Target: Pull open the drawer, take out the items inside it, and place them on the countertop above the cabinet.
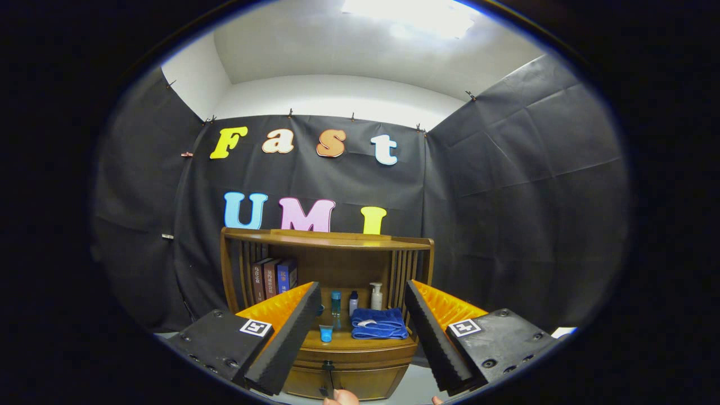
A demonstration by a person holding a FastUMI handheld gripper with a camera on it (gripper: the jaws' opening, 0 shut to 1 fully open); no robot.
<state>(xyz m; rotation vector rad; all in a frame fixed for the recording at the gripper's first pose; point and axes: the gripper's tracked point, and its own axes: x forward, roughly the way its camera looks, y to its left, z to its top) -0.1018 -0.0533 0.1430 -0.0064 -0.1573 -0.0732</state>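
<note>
A small wooden cabinet (349, 360) stands some way ahead of me against the booth wall. Its drawer (365, 383) sits under the countertop (360, 341) and looks closed, so whatever is inside is hidden. A dark handle (328, 376) hangs on the drawer front, left of centre. My gripper (362, 288) is open, held back from the cabinet, with nothing between its fingers; the countertop and drawer show through the gap. Left finger (289, 332) and right finger (430, 332) frame the cabinet.
On the countertop lie a folded blue towel (378, 324), a small blue cup (325, 333), two small bottles (336, 302) and a white pump bottle (376, 296). Books (274, 277) stand at the left under the cabinet's upper shelf (326, 241). A person's fingertips (340, 398) show below the drawer.
</note>
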